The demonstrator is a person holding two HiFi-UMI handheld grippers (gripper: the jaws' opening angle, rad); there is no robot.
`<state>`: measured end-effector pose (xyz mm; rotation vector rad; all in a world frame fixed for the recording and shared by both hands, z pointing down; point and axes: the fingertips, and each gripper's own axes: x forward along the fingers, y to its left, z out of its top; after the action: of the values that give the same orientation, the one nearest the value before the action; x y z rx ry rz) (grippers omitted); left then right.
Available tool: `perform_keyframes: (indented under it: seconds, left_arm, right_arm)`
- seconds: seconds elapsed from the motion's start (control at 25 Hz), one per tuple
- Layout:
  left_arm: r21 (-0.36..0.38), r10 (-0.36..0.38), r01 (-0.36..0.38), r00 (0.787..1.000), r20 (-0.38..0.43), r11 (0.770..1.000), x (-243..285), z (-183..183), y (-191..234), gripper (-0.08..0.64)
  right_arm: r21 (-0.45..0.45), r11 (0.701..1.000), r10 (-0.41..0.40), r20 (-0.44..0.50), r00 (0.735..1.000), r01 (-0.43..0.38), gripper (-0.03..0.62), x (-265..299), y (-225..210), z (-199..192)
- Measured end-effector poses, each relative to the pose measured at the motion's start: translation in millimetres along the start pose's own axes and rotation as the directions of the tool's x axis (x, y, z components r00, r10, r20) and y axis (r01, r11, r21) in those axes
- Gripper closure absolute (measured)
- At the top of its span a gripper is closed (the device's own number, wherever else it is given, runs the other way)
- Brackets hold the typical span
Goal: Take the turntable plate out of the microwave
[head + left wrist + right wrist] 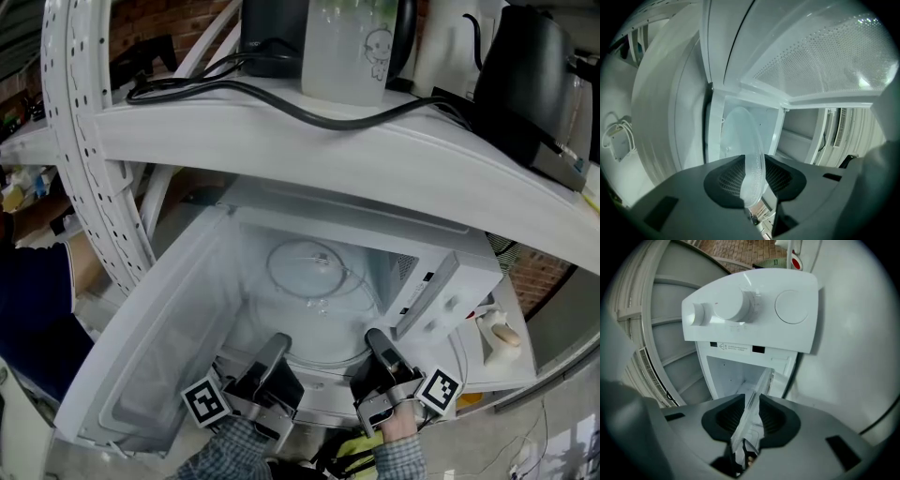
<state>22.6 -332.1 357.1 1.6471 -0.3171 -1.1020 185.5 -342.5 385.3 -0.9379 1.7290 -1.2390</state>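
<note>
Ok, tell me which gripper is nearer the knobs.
Right. The right gripper grips the plate at its rim, just beside the knob panel. The left gripper holds the rim farther away, on the side of the open door.

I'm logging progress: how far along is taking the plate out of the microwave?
Done: the door is open. In hand: the left gripper and right gripper each clamp the plate at its front rim. Left: the plate sits inside the microwave, so lifting it and drawing it out remain.
</note>
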Motion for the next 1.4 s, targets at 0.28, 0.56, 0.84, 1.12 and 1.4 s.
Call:
perform_keyframes:
  seconds: [0.28, 0.56, 0.84, 1.12, 1.4]
  left_arm:
    - [0.001, -0.036, 0.036, 0.999, -0.039, 0.999, -11, -10, -12, 0.449]
    - [0.007, -0.051, 0.052, 0.994, -0.099, 0.999, -27, -22, -20, 0.449]
    - [0.031, -0.053, 0.058, 0.986, -0.158, 0.998, -41, -38, -21, 0.451]
    - [0.057, -0.07, 0.079, 0.987, -0.145, 0.995, -60, -64, -32, 0.451]
    - [0.09, -0.072, 0.084, 0.989, -0.128, 0.992, -90, -103, -48, 0.451]
  right_arm:
    - [-0.062, 0.998, 0.026, 0.049, 0.998, -0.023, 0.495, -20, 18, -8]
    - [-0.113, 0.993, 0.047, 0.098, 0.994, -0.035, 0.494, -42, 30, -17]
    - [-0.164, 0.985, 0.065, 0.103, 0.993, -0.048, 0.494, -63, 36, -22]
    - [-0.198, 0.978, 0.081, 0.056, 0.995, -0.068, 0.492, -91, 45, -27]
    - [-0.179, 0.98, 0.097, 0.023, 0.995, -0.091, 0.491, -134, 54, -35]
